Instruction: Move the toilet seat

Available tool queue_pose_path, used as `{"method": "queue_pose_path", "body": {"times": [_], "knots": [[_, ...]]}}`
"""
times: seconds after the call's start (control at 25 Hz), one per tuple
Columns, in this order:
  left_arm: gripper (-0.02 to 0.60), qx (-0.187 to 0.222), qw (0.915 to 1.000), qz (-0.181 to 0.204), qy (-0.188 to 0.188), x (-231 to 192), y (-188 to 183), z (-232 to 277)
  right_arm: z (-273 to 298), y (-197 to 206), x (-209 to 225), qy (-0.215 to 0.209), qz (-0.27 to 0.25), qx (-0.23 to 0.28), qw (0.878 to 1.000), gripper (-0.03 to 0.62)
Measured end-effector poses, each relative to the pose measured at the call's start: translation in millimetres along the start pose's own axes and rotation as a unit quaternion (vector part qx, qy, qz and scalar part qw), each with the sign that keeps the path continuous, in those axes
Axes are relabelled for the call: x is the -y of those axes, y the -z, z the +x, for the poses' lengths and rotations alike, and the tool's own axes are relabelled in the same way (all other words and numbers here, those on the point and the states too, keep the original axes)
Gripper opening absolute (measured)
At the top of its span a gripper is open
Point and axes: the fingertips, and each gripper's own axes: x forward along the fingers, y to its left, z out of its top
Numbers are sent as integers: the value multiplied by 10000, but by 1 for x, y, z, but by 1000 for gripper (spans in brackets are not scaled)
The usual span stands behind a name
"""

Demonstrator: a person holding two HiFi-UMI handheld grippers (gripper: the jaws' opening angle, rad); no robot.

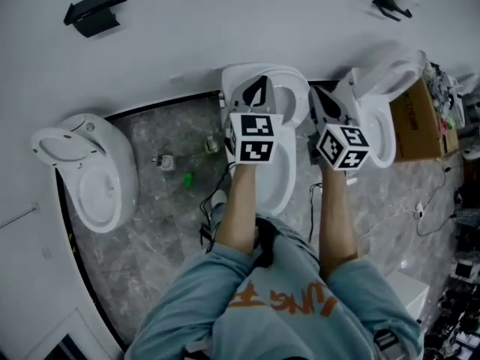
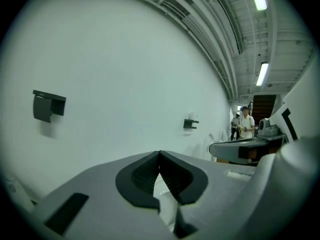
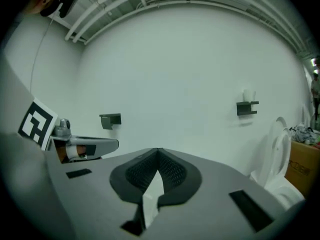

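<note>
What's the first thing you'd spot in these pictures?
Three white toilets line the wall: the left toilet, the middle toilet, the right toilet. Over the middle one a person holds the left tool and the right tool, both shut and empty.

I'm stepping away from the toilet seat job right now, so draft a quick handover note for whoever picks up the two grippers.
Left gripper: shut, empty.
Right gripper: shut, empty.
Both are held above the middle toilet, pointing at the wall.
Done: unclear. The grippers hide whether its seat is up or down.
Left: check the seat, then move it if needed.
</note>
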Motion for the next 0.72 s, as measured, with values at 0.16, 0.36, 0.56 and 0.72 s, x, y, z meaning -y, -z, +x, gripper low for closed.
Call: {"method": "queue_pose_path", "body": {"times": [0.16,0.36,0.56,0.72], "knots": [[2,215,9990,158,-369,26,-9,-26,-27,-24,1,-210,137,465,9986,-2],[2,312,9950,622,-712,64,-16,-42,-58,-33,6,-405,-222,620,9970,-2],[2,403,9912,806,-974,94,-23,-52,-80,-32,20,-581,-366,650,9955,-2],[2,361,9889,931,-1099,103,-22,-60,-88,-33,23,-719,-378,687,9943,-2]]}}
